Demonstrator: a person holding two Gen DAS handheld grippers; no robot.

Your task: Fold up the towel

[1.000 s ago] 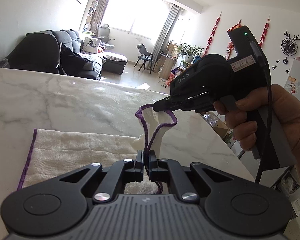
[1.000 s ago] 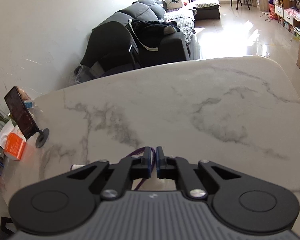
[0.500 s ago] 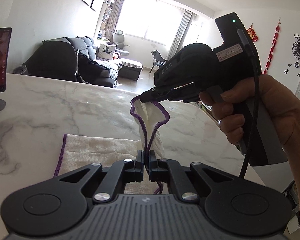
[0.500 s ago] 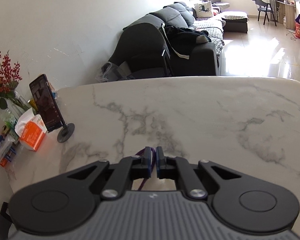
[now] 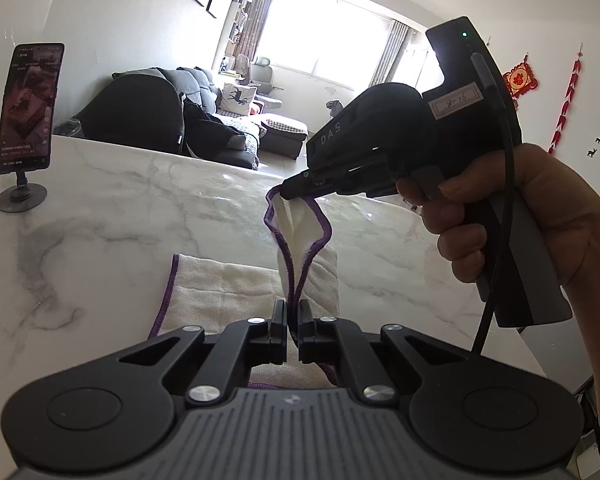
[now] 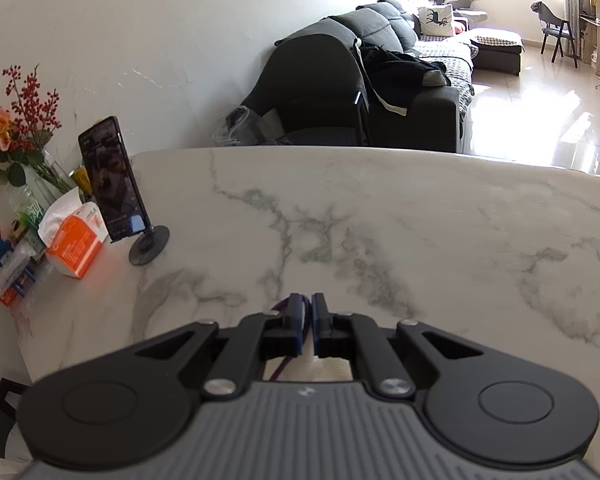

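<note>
A cream towel (image 5: pixel 228 284) with a purple hem lies partly flat on the white marble table (image 5: pixel 112 208). One edge of it is lifted off the table and hangs slack between both grippers. My left gripper (image 5: pixel 293 312) is shut on the near end of that lifted hem. My right gripper (image 5: pixel 286 192), held by a hand, is shut on the far end, above the table. In the right wrist view the right gripper (image 6: pixel 308 308) pinches the purple hem, with the towel (image 6: pixel 324 368) showing under the jaws.
A phone on a round stand (image 5: pixel 28 112) is at the table's left; in the right wrist view the phone (image 6: pixel 112 184) stands beside an orange tissue box (image 6: pixel 76 244), flowers in a vase (image 6: pixel 24 136) and small packets. A dark sofa (image 6: pixel 360 88) lies beyond the far edge.
Both grippers have carried the lifted towel edge leftwards across the table. The phone and the clutter at the table's left have come further into view. Both grips have held.
</note>
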